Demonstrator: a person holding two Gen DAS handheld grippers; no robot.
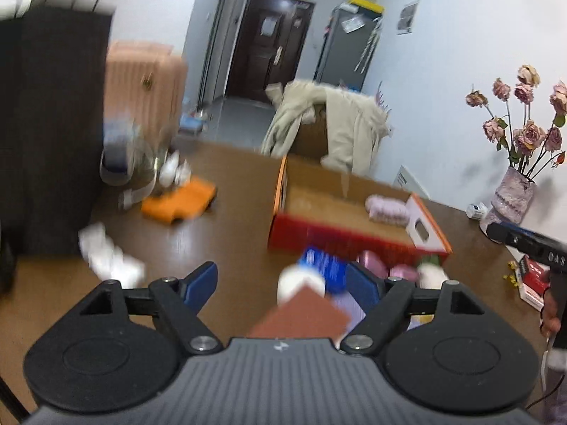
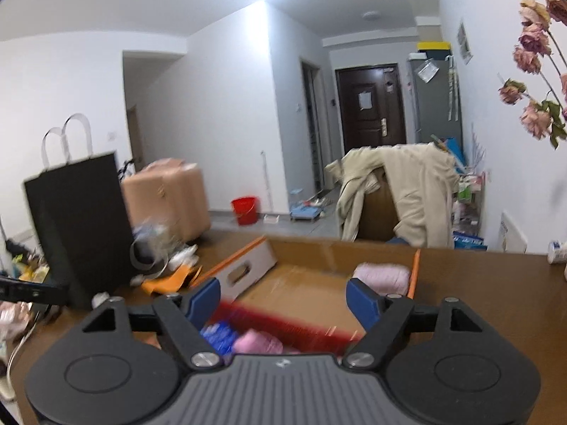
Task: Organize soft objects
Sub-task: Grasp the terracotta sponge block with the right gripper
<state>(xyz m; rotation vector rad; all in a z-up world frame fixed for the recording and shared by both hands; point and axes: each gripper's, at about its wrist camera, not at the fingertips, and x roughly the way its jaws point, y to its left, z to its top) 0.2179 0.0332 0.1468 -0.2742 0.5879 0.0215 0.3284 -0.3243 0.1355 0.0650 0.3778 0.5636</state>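
We see left gripper (image 1: 283, 279) and right gripper (image 2: 283, 301) jaws apart, empty; pink roll (image 2: 382, 278) in cardboard box (image 2: 301, 290), frame centre.

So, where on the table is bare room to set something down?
Bare wood lies between the orange cloth and the cardboard box, and right of the box toward the vase. The box's near wall is crowded with small items.

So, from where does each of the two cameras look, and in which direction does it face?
Left wrist: sits on the open left gripper, facing across the brown wooden table to the open orange cardboard box; the right gripper shows at right.
Right wrist: sits on the open right gripper, facing over the same box toward the dark door.
Shared: box, pink folded cloth, beige coat, door.
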